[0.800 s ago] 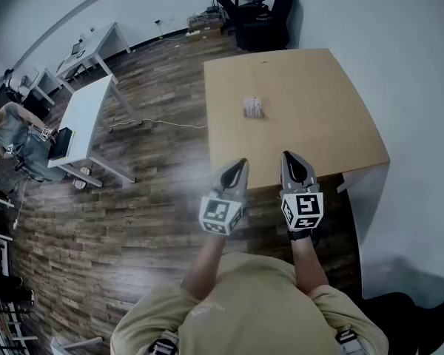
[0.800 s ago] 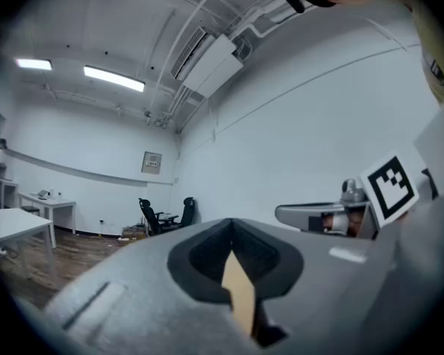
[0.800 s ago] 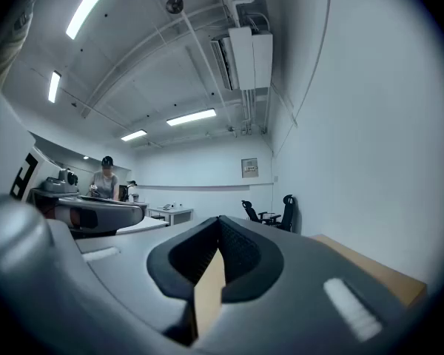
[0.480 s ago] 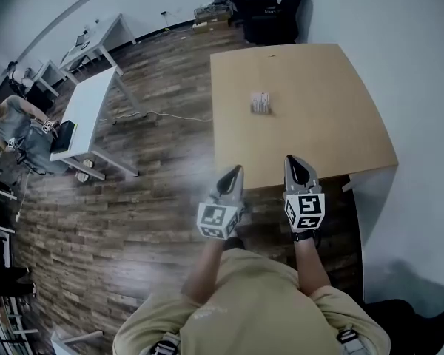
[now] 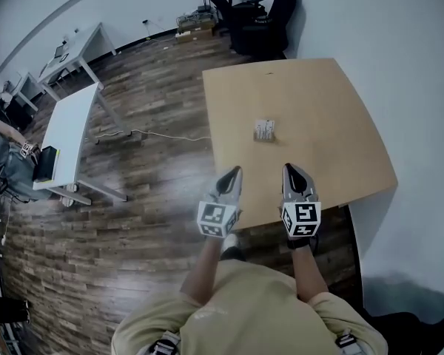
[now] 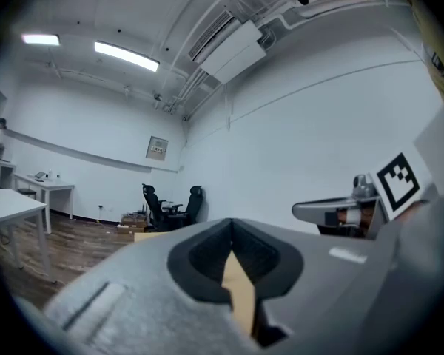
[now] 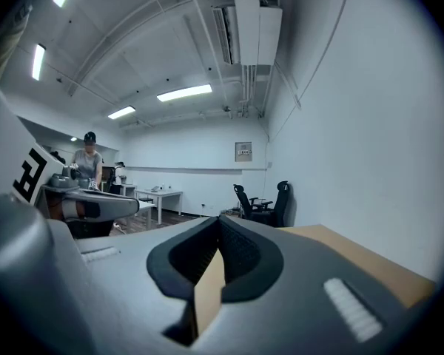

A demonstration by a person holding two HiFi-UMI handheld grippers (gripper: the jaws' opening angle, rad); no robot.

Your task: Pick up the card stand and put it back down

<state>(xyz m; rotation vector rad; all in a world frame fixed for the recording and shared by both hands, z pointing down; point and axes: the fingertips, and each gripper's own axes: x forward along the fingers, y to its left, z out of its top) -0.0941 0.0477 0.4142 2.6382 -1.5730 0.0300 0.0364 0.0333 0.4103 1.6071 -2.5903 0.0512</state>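
Both of my tools are closed and empty. My left gripper (image 5: 235, 171) hangs over the near edge of the wooden table (image 5: 333, 117). Its jaws are pressed together at the tips, and the left gripper view shows only a thin slit of tabletop behind them. My right gripper (image 5: 288, 168) sits just beside it, level with it and pointing the same way. Its jaws meet in the same manner, with nothing between them.

Ahead of the two tips and between their lines, the card stand (image 5: 265, 130) rests on the tabletop near the middle, apart from both grippers. It is small and pale, and I cannot make out its details.

Past the far edge of the table, black office chairs (image 5: 260, 13) stand against the white wall (image 5: 385, 21). Off to my left, across the wood floor (image 5: 148, 198), there is a white desk (image 5: 68, 128), with a second desk (image 5: 81, 46) farther back. A person (image 5: 1, 157) in a grey top is at the far left edge of the head view.
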